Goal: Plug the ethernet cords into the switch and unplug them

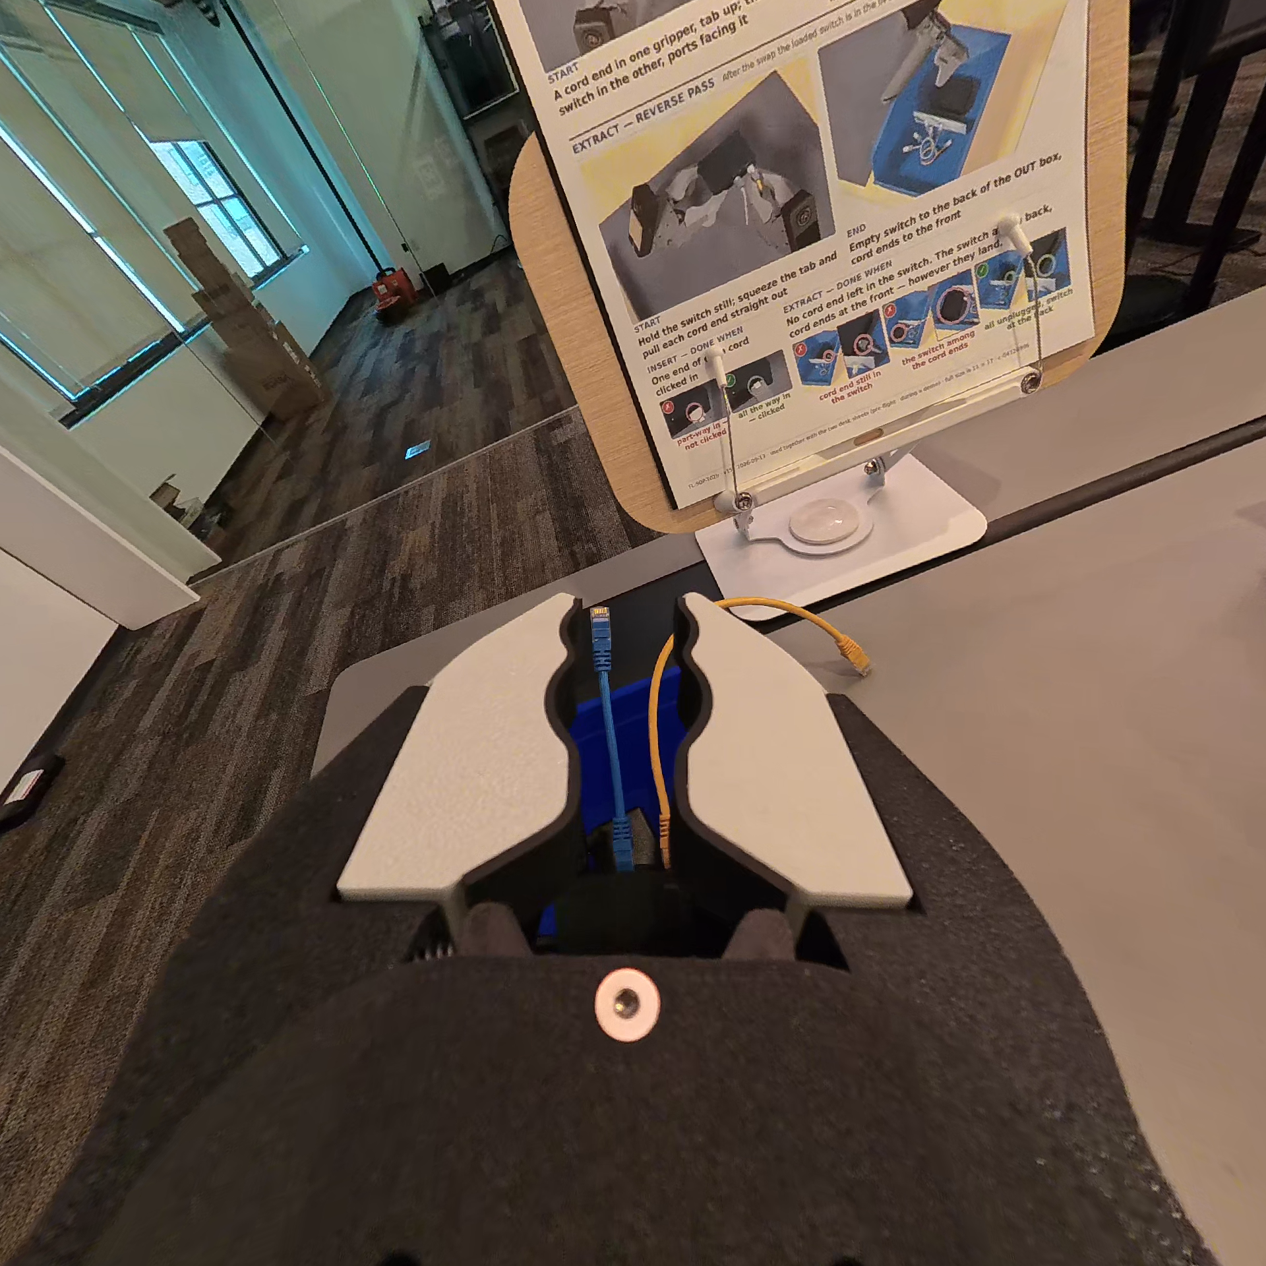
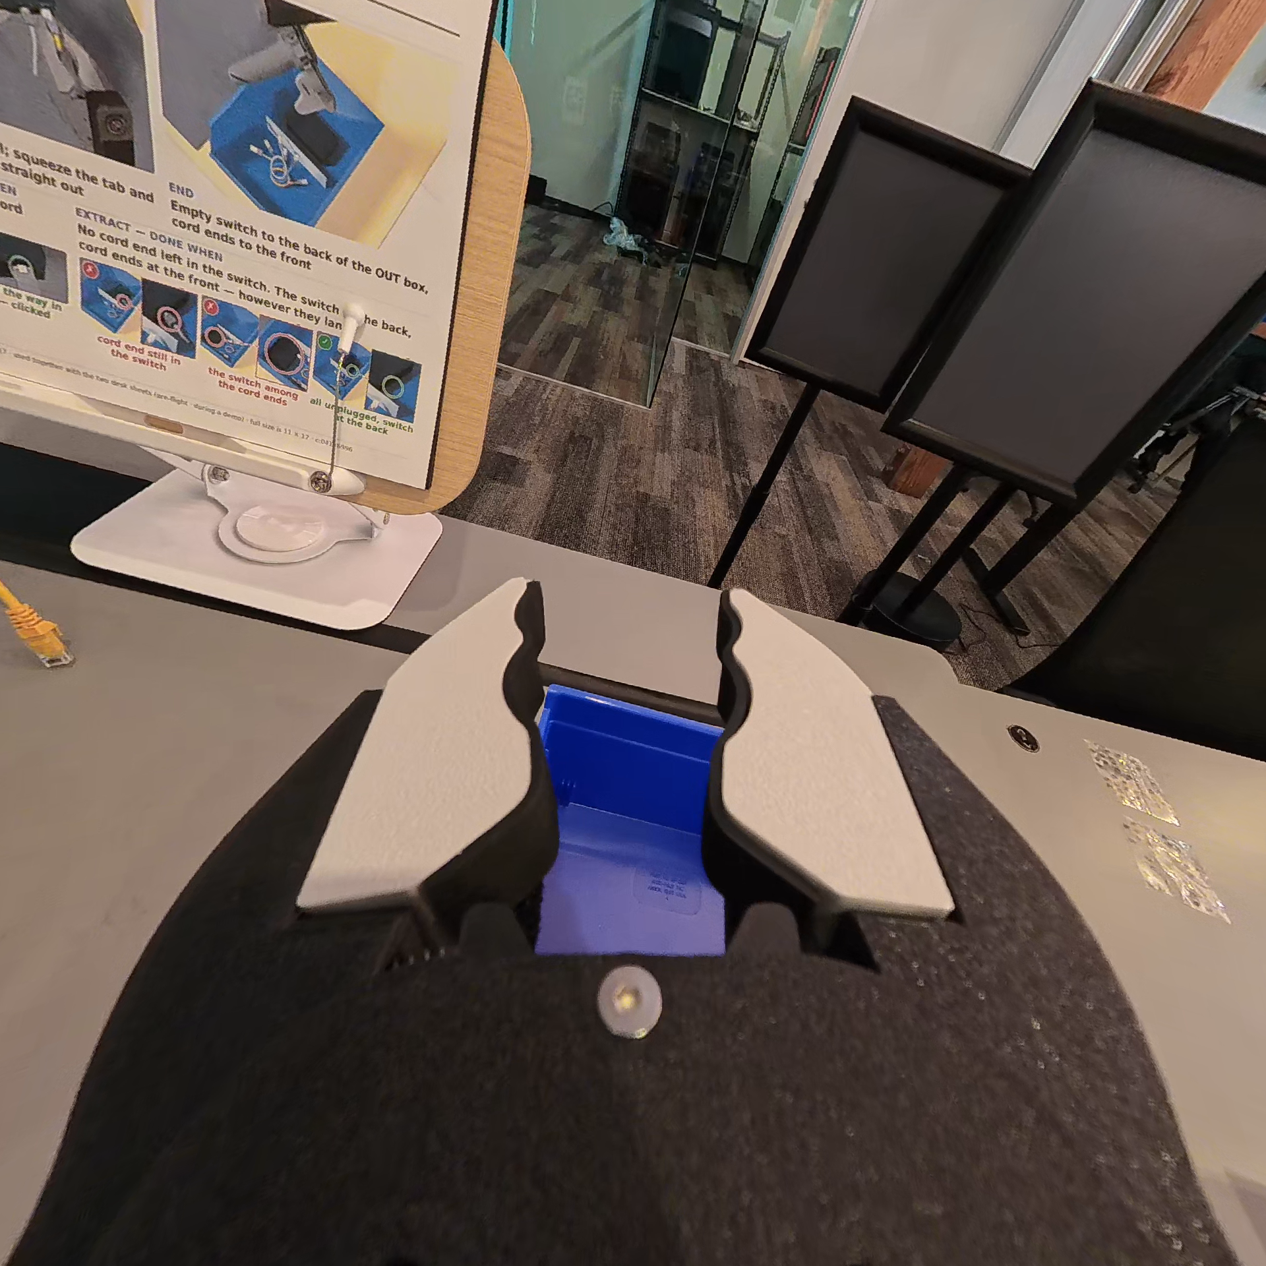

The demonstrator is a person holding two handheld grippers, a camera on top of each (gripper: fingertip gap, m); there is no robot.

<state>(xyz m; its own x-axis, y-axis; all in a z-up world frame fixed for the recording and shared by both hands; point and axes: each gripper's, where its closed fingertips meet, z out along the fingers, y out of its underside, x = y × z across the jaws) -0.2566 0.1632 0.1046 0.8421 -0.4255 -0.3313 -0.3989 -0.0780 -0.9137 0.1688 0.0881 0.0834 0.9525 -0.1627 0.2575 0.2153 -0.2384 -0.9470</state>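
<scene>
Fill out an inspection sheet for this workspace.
Surface: grey tabletop, bare apart from the items below.
Job's things: blue plastic bin beneath both grippers; a dark part at the cords' lower ends, probably the switch, mostly hidden.
Clutter: wooden board stand holding a printed instruction sheet; shiny tape patches.
Grippers: left gripper has its fingers apart around the cords, no pressing seen; right gripper has its fingers wide apart, nothing between them.
Cables: blue ethernet cord upright, top plug free; yellow ethernet cord arches over to the table, its plug lying free.
Surroundings: patterned carpet, black framed sign stands, cardboard boxes.
</scene>
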